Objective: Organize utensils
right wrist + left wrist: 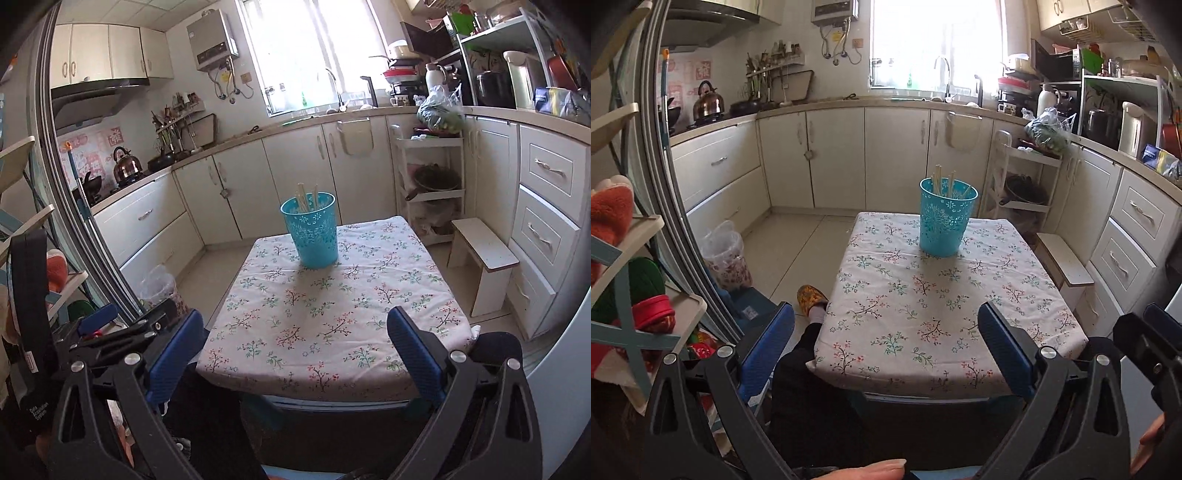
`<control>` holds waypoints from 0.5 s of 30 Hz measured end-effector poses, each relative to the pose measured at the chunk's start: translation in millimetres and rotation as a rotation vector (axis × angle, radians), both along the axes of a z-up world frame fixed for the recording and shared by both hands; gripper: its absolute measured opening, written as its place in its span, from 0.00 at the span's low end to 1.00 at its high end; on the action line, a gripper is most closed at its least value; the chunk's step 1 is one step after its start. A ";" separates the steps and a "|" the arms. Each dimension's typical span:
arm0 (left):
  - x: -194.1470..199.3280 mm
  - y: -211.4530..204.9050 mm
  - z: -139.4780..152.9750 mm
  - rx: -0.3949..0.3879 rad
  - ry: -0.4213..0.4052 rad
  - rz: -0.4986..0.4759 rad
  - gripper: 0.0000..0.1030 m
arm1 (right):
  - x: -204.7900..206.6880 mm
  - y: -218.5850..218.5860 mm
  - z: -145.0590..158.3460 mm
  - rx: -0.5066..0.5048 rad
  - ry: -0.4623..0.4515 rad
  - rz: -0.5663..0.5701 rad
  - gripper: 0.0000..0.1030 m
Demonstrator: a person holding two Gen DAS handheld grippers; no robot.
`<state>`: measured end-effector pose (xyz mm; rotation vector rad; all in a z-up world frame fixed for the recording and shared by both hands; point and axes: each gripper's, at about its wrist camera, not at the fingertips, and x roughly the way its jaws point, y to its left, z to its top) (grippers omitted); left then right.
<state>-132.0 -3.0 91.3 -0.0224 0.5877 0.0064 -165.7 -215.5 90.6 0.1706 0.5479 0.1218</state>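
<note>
Teal perforated cup (948, 218) upright toward the far end of the cloth-covered counter (923, 314), holding several pale chopsticks (943, 181) that poke above its rim. Well ahead of both tongs, roughly centred between their blue pads. Left tongs (886, 332) spread wide at the near edge, gripping nothing. Right tongs (295, 332) likewise wide apart and empty, also at the near edge. Small white stool (484, 258) on the floor to the right of the counter; kettle (126, 165) on the stove far left.
</note>
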 end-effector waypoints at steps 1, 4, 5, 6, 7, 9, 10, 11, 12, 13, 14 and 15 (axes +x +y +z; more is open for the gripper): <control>-2.5 0.4 0.8 -0.001 -0.003 0.000 0.93 | -2.3 1.4 -1.4 -0.002 0.001 0.004 0.93; -8.0 0.3 1.5 -0.004 -0.005 0.003 0.93 | -4.3 1.8 -2.8 -0.003 0.006 0.005 0.93; -8.1 0.1 2.1 -0.006 -0.005 0.004 0.93 | -5.1 0.9 -3.3 -0.003 0.007 0.003 0.93; -9.5 0.4 2.7 -0.008 -0.006 0.006 0.93 | -5.4 -0.4 -3.1 -0.001 0.006 -0.001 0.93; -10.4 0.7 2.8 -0.008 -0.008 0.006 0.93 | -7.0 -1.7 -3.2 0.001 0.004 -0.004 0.93; -11.0 0.4 3.6 -0.008 -0.009 0.008 0.93 | -9.2 -3.1 -3.7 -0.001 0.003 -0.006 0.93; -10.4 0.1 4.3 -0.007 -0.010 0.008 0.93 | -9.1 -2.9 -3.8 -0.002 0.004 -0.006 0.93; -10.4 0.3 4.1 -0.007 -0.009 0.008 0.93 | -9.1 -2.5 -3.9 -0.002 0.003 -0.006 0.93; -10.4 0.1 4.1 -0.007 -0.008 0.008 0.93 | -9.2 -2.2 -3.9 -0.002 0.003 -0.006 0.93; -10.6 0.1 4.2 -0.007 -0.007 0.008 0.93 | -9.2 -2.3 -3.9 -0.003 0.003 -0.005 0.93; -10.7 0.6 4.3 -0.008 -0.006 0.008 0.93 | -9.4 -1.9 -4.0 -0.003 0.003 -0.006 0.93; -11.2 0.6 4.2 -0.008 -0.006 0.008 0.93 | -10.0 -1.0 -4.3 -0.002 0.003 -0.006 0.93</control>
